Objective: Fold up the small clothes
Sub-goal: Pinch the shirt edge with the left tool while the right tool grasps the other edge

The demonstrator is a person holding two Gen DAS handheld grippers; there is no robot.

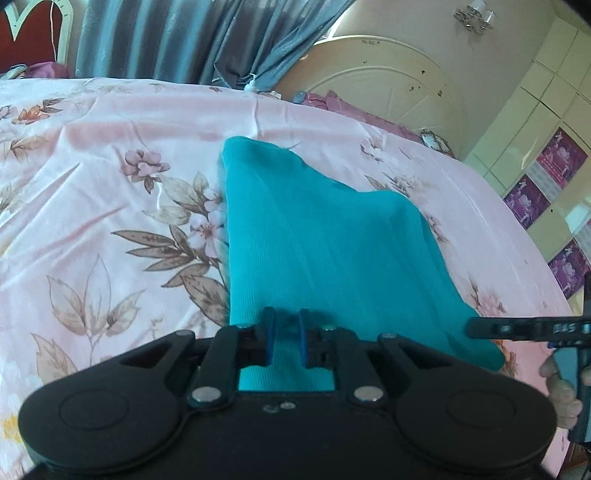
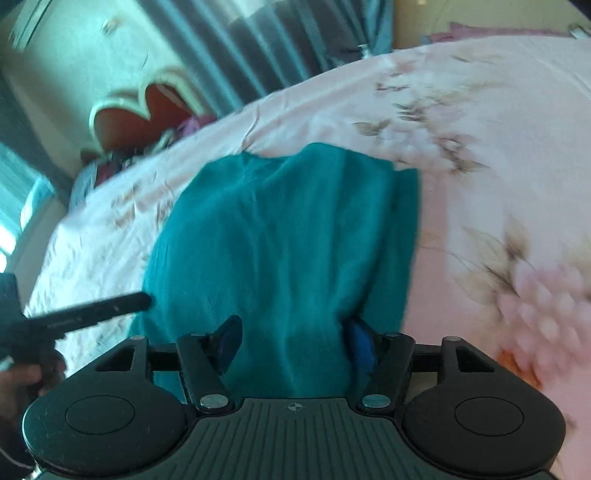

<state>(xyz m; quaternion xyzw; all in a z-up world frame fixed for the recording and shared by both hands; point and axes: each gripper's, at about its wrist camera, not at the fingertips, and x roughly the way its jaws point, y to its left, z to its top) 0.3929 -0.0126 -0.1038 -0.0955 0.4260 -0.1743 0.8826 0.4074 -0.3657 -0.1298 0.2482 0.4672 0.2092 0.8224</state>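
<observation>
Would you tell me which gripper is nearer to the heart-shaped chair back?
Left. The left gripper works the cloth edge toward that chair; the right gripper sits farther.

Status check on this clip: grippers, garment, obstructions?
Left gripper fingers narrowly apart over near hem. Right gripper open, cloth between fingers. Teal garment lies partly folded on floral bedsheet. Nothing in the way.

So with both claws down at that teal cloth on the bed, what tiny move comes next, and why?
Probably close the right claw on the near edge of the teal garment. Its jaws stand wide apart with cloth bunched between them, while the left claw has its jaws much closer around the same edge. With both gripping, they could lift it over the pink floral bedsheet to fold.
</observation>
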